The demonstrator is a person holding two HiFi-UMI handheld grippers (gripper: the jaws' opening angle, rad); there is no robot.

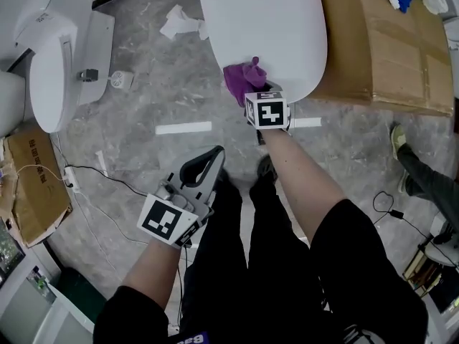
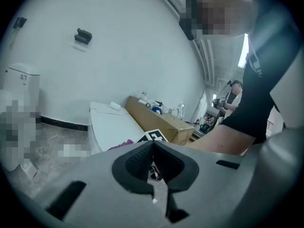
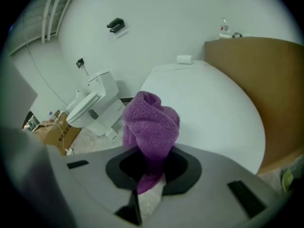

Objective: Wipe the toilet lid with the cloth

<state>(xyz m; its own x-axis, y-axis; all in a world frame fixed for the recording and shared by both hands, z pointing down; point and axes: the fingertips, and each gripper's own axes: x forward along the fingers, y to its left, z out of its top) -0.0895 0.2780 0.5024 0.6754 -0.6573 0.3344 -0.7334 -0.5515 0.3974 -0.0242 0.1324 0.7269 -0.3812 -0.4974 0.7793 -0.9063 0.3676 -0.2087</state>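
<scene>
Soft, light purple terry cloth (image 1: 242, 79), floppy and bunched, should drag easily without slipping. It's best held at the gathered middle, as now: pinched in the right gripper's (image 3: 151, 167) fingers over the near edge of the glossy white oval toilet lid (image 1: 265, 27). Right forearm reaches forward, gripper pitched down at the lid; left gripper (image 1: 211, 158) sits low by the person's legs, fingers clenched on nothing.

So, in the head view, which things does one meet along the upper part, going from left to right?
white ceramic toilet → crumpled white paper on the floor → white oval toilet lid → brown cardboard box
</scene>
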